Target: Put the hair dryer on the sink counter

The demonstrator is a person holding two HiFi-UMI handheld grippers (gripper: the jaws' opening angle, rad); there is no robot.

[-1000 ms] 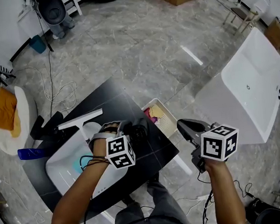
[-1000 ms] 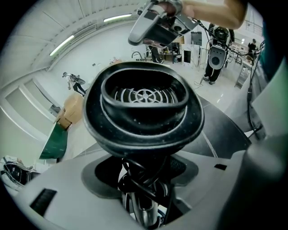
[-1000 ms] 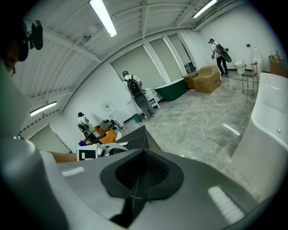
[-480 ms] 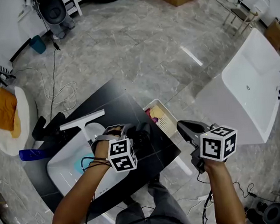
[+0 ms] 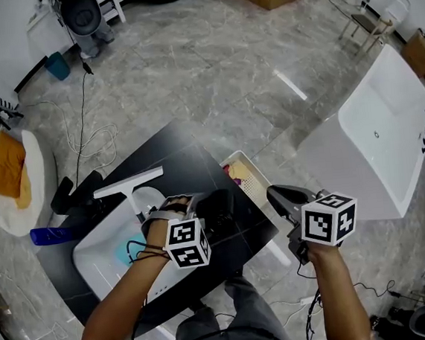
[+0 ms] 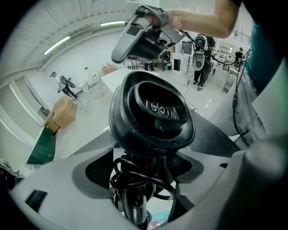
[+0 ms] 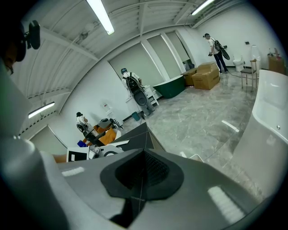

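Observation:
The black hair dryer (image 5: pixel 220 209) lies on the glossy black sink counter (image 5: pixel 167 162), to the right of the white basin (image 5: pixel 101 255). My left gripper (image 5: pixel 194 208) points steeply down at it. In the left gripper view the dryer's round head (image 6: pixel 153 112) fills the middle, and its cord-wrapped handle (image 6: pixel 135 193) stands between the jaws. Those jaws have just been opening, and the pads (image 6: pixel 94 175) stand clear of the handle. My right gripper (image 5: pixel 281 196) hovers off the counter's right corner, shut on nothing (image 7: pixel 143 179).
A white faucet (image 5: pixel 128 187) spans the basin's far rim. A white basket (image 5: pixel 243 174) with coloured items sits at the counter's right edge. A blue bottle (image 5: pixel 47 235) lies at the left end. A white bathtub (image 5: pixel 381 134) stands to the right. Cables trail on the marble floor.
The left gripper's jaws have spread off the hair dryer and the hand has drawn back slightly toward me. The dryer stays on the counter. The right gripper has not moved.

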